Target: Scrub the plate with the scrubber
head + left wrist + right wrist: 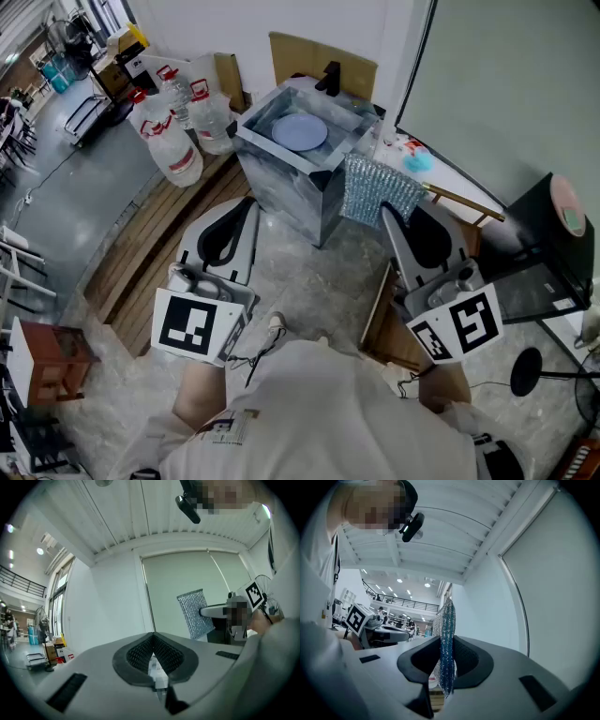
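Two grippers point toward a shiny metal tub (281,183). Far to the left, some clear bottles (178,131) stand together. Next comes the left gripper (248,204), with its fingers shut tight and nothing between them. The pale blue plate (300,131) lies flat inside the tub. The silvery scrubber (375,187) hangs just beside the tub's right corner, apart from the plate. The right gripper (387,214) pinches it, fingers closed on its edge.

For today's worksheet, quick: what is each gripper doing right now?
Left gripper: closed, empty.
Right gripper: closed on the shiny silver-blue mesh scrubber.
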{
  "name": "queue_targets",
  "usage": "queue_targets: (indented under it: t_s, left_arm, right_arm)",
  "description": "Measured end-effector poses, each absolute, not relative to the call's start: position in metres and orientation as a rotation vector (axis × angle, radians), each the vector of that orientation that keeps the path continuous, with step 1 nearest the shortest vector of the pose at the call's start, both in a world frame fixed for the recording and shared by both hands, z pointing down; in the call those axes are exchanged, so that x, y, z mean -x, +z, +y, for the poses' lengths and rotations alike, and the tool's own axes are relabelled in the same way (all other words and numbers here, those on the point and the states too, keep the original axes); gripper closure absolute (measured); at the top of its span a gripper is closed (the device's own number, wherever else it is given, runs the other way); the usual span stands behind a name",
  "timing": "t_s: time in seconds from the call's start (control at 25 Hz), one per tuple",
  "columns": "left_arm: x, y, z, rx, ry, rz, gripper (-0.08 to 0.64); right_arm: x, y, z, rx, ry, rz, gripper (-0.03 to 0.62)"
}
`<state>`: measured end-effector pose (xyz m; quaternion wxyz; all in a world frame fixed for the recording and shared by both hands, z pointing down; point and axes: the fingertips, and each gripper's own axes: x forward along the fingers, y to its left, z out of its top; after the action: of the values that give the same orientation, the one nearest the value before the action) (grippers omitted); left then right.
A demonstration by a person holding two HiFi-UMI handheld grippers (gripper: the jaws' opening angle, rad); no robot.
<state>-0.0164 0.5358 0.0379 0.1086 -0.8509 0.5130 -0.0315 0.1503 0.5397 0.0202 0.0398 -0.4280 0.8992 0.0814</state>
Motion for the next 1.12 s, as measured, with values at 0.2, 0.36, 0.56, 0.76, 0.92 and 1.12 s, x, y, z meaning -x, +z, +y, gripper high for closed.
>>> queue_targets:
  t_s: [0.2,0.36,0.56,0.76,0.92,1.12]
  left_arm:
    - [0.015,0.038,0.533,2.503,-0.111,1.506,0.543]
    - [0.011,0.044,0.530,2.520,-0.115,1.516,0.543]
    - [0.005,0.047,0.526,2.537,-0.099,1.523,0.543]
    - [0.005,0.050,0.523,2.530,-0.099,1.536,0.543]
    - [0.008,0.067,0.513,2.475,-0.249,1.537,0.543]
    - [0.008,0.078,0.499,2.473,-0.278,1.543,0.543]
  right_arm:
    - [-0.153,0.021,0.543,1.320,0.233,2.731,0.495]
    - [-0.162,0.021,0.541,1.328,0.225,2.723,0.495]
    - [-0.172,0.027,0.538,1.324,0.190,2.714,0.495]
    - [-0.172,0.034,0.537,1.289,0.170,2.733,0.495]
    - [-0.171,0.040,0.527,1.263,0.153,2.751,0.495]
    - [-0.161,0.043,0.511,1.227,0.200,2.777,0.495]
